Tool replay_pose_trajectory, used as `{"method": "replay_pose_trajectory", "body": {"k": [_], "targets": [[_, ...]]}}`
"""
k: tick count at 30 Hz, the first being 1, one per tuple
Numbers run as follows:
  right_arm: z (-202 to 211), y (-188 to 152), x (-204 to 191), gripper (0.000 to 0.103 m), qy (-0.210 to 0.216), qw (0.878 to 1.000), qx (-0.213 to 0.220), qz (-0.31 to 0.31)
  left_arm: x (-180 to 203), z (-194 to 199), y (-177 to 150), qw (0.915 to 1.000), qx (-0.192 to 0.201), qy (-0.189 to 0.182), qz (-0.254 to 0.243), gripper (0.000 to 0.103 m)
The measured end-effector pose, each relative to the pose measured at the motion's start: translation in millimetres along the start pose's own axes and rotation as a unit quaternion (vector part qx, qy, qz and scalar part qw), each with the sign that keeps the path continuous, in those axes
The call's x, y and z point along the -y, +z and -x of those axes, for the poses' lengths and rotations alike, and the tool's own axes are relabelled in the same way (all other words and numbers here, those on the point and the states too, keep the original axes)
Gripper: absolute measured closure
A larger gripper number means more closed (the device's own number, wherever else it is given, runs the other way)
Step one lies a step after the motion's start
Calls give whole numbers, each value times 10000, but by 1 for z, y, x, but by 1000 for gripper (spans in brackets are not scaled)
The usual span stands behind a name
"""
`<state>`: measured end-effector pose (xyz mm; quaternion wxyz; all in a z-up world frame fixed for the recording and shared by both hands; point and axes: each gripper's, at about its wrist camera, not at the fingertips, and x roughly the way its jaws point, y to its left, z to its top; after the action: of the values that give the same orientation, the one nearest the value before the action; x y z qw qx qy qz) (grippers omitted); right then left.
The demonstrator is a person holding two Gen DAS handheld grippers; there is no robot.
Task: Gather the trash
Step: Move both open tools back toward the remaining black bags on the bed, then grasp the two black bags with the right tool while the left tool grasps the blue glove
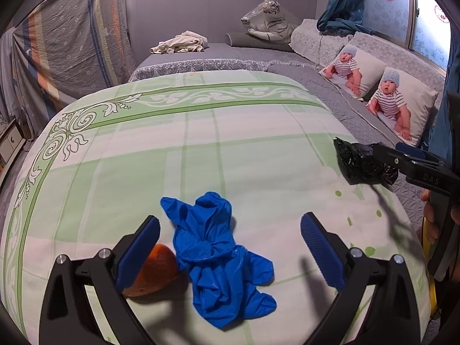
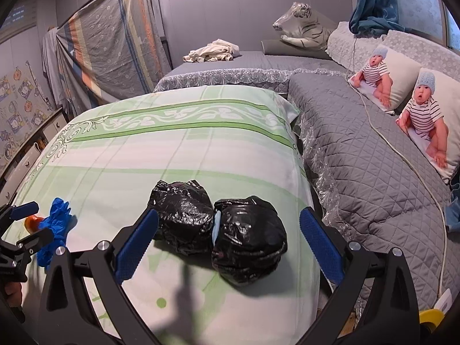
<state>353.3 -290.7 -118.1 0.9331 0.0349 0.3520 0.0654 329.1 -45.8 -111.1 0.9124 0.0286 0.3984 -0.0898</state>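
A crumpled blue glove (image 1: 218,256) lies on the green-patterned quilt (image 1: 201,149), between the wide-apart fingers of my open left gripper (image 1: 230,221). An orange piece of fruit (image 1: 156,270) sits beside the glove, partly hidden behind the left finger. My right gripper (image 2: 229,214) is open over the quilt's right part, with two black plastic bags (image 2: 182,218) (image 2: 250,247) lying side by side between its fingers. A pale blue scrap (image 2: 215,227) shows between the bags. The left wrist view shows the right gripper (image 1: 379,158) at a black bag (image 1: 359,161).
A grey quilted couch (image 2: 359,149) runs along the right, with two baby-print pillows (image 2: 431,120) and a white cable (image 2: 402,155) across it. At the back lie a plush tiger (image 1: 270,23) and a heap of cloth (image 1: 181,43). A sheet-draped rack (image 2: 115,37) stands at the left.
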Motion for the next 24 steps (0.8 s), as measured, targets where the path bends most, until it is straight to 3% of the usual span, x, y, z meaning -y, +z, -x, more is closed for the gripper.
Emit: {"method": "replay_pose_trajectory", "body": {"k": [6,12,16,24], "targets": [[-14,2,-5,9,-77,9998,-113,147,9,-13,0,9998,-166,-32,-130,10],[-27,5,-7,9,-91,9994,-256,200,16,-22,-5,9991,-295,51,-295,23],[-34,6,-10,10,-54,9990,-382,228,16,-24,-7,9988,-319,154,-337,38],[-44,2,-9,27,-28,9972,-744,97,23,-17,-9,9970,-217,383,-631,76]]}}
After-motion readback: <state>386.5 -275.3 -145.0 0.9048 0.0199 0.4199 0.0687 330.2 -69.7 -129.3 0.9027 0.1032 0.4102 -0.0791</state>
